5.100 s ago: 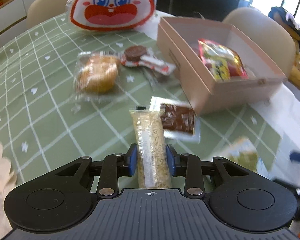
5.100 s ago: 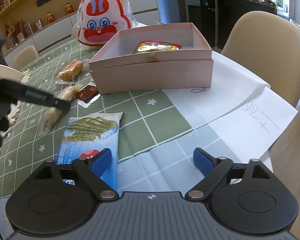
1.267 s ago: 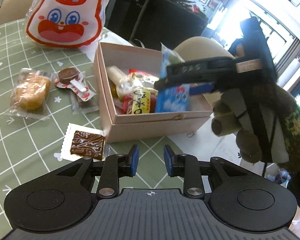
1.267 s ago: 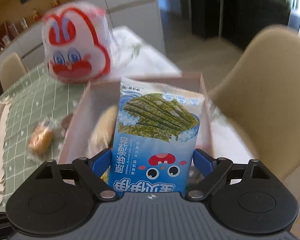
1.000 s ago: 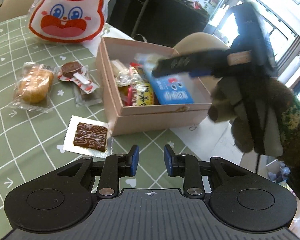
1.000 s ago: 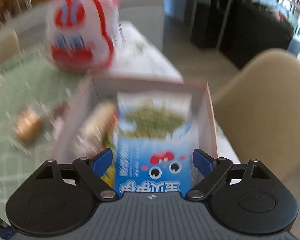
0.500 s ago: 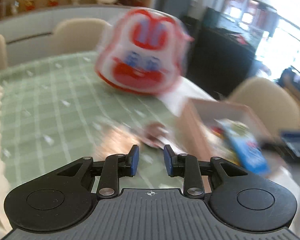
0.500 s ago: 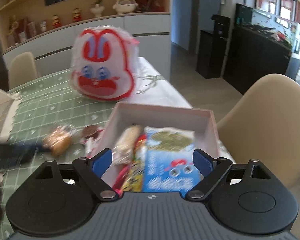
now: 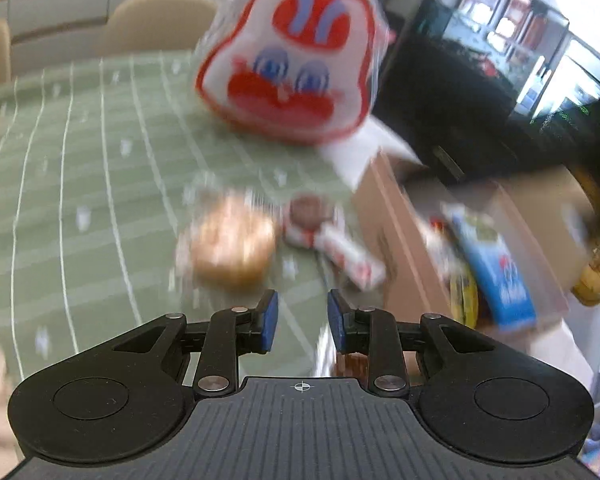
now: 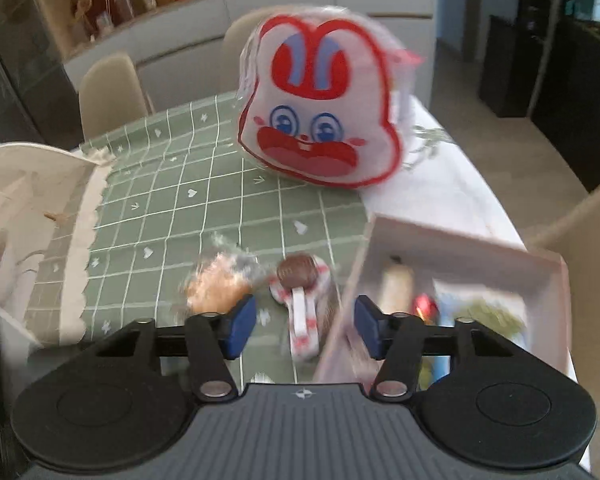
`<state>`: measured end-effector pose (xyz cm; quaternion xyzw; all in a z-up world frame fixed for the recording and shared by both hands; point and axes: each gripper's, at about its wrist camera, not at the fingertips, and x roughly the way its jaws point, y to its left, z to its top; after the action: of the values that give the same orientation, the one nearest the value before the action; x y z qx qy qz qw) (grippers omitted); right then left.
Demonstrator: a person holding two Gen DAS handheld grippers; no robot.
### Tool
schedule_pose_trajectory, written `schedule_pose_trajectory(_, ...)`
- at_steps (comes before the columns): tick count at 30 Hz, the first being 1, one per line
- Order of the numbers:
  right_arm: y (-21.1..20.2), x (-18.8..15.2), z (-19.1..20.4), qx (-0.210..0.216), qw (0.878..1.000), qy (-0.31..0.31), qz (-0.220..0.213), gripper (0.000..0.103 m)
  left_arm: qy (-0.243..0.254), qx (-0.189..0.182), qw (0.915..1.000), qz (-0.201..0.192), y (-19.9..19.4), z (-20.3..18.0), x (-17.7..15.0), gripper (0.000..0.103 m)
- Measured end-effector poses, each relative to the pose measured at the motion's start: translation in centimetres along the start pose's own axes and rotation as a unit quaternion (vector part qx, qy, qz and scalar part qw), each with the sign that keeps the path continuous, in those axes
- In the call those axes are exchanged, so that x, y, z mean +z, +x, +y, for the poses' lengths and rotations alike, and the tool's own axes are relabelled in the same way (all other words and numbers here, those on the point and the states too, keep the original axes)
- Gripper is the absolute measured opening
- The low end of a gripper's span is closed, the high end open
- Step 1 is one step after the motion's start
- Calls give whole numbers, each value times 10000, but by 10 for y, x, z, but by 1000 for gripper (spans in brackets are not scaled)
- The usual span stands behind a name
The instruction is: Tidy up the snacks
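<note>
Right tongs (image 10: 304, 326), closing, empty, above lollipop (image 10: 298, 280); box (image 10: 460, 244) beside.

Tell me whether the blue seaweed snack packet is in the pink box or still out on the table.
In. The blue seaweed snack packet lies inside the pink cardboard box, among other wrapped snacks; neither gripper holds it.

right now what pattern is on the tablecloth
Green with a white grid and small white motifs, on the tablecloth; clearest in the right wrist view.

green checked tablecloth (image 10: 172, 216), beige chairs (image 10: 112, 88), display shelf (image 10: 112, 0)
</note>
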<state>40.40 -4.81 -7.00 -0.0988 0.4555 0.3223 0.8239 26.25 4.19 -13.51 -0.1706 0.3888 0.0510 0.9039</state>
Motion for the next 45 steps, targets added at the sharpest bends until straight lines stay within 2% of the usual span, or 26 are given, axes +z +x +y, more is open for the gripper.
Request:
schedule_pose_trajectory(4,63,36,23,-214,9964,-568,588,47,-138,-235,9989,379,-10,6,-24,31)
schedule_pose_trajectory(5,81,41,29,-382,9940,-734,710,41,-138,-263,9986,433,-14,8,-29,31)
schedule_pose_trajectory(6,92,43,33,-500,9921,-837,785,36,-134,-300,9983,490,-18,11,-34,31)
schedule_pose_trajectory(7,105,47,36,-617,9902,-923,848,34,-132,-328,9980,525,-22,13,-37,31)
schedule_pose_trajectory(11,145,59,36,-1000,9855,-925,1014,34,-374,-228,9978,504,-30,34,-44,31)
schedule_pose_trajectory(13,154,58,33,-1024,9841,-868,1164,22,-512,-188,9976,431,-30,44,-43,30)
schedule_pose_trajectory(14,154,54,32,-928,9848,-771,1252,15,-564,-193,9974,409,-31,49,-42,30)
schedule_pose_trajectory(21,115,9,49,-564,9832,-753,1567,15,-684,-272,9967,352,-27,66,-33,30)
schedule_pose_trajectory(26,89,-33,52,75,9802,-378,1944,15,-653,-320,9965,417,-32,61,-40,30)
schedule_pose_trajectory(28,79,-51,52,239,9809,-277,1911,15,-620,-341,9966,429,-34,58,-43,31)
schedule_pose_trajectory(30,64,-68,54,209,9855,-403,1637,16,-589,-373,9967,426,-36,54,-45,31)
schedule_pose_trajectory(31,55,-77,58,173,9876,-529,1469,18,-584,-377,9967,425,-37,53,-46,31)
schedule_pose_trajectory(33,44,-92,61,314,9893,-562,1311,40,-607,-325,9967,419,-38,54,-46,31)
schedule_pose_trajectory(35,38,-97,58,588,9900,-329,1236,41,-659,-254,9967,391,-39,57,-45,31)
schedule_pose_trajectory(37,32,-87,58,598,9937,-306,894,42,-696,-204,9967,354,-40,59,-44,31)
schedule_pose_trajectory(38,29,-78,57,508,9963,-244,655,50,-705,-199,9967,340,-40,60,-43,31)
schedule_pose_trajectory(39,28,-70,57,436,9980,-96,449,65,-711,-208,9967,330,-40,61,-42,31)
schedule_pose_trajectory(41,31,-49,54,415,9985,336,111,81,-712,-221,9966,340,-41,62,-42,31)
schedule_pose_trajectory(43,48,-28,53,420,9966,703,62,81,-701,-225,9966,366,-41,62,-43,31)
schedule_pose_trajectory(45,76,-13,55,522,9928,1046,259,81,-673,-227,9967,388,-43,61,-45,30)
